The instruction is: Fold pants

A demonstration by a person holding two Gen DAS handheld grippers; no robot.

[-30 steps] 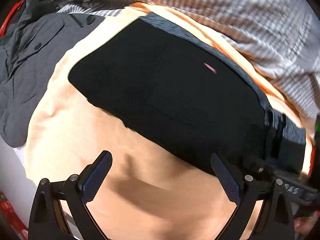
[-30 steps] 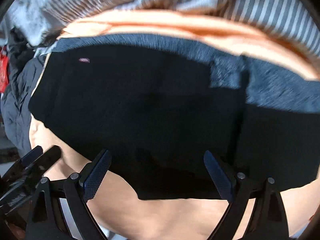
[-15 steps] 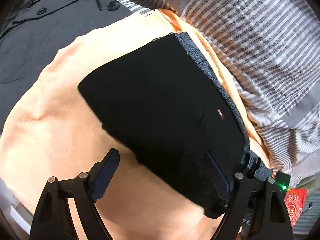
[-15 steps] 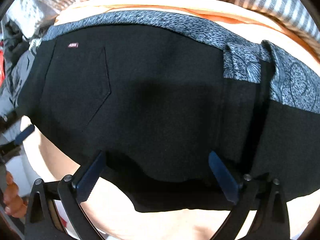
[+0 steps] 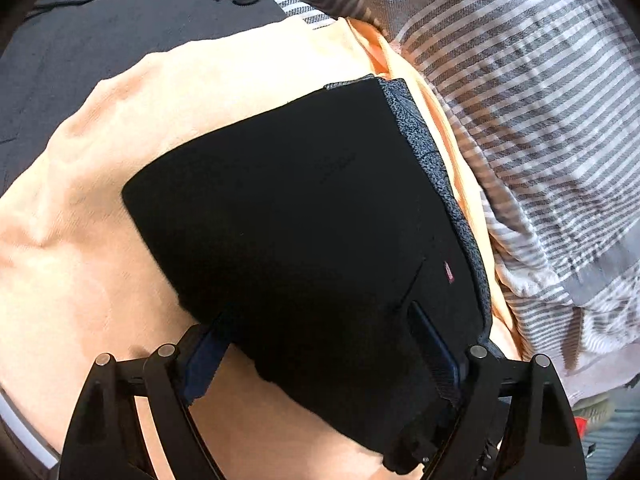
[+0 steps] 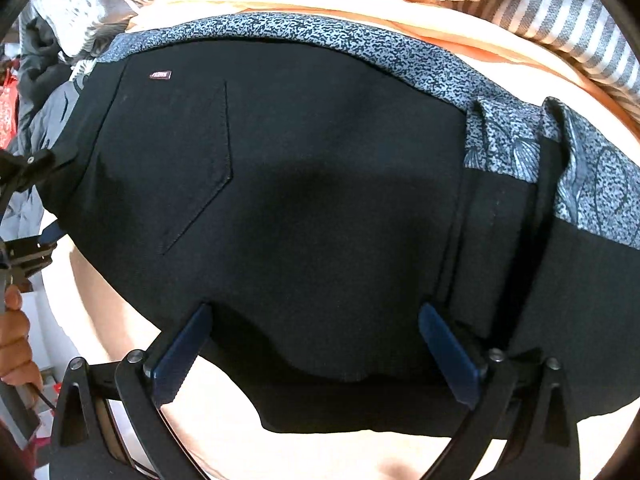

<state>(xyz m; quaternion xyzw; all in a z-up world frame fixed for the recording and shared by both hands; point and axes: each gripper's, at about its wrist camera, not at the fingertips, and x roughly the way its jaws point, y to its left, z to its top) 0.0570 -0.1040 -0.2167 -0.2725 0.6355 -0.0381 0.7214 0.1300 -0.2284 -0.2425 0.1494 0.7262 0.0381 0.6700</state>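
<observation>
Folded black pants (image 5: 304, 216) with grey speckled waistband (image 6: 360, 46), lying on peach cloth (image 5: 92, 208), filling frame centre in both views. Left gripper (image 5: 320, 344) spread wide at lower frame, 2 fingers straddling the pants' near edge, nothing clamped. Right gripper (image 6: 316, 344) likewise wide open over the near hem. Striped grey-white fabric (image 5: 532, 92) at upper right.
</observation>
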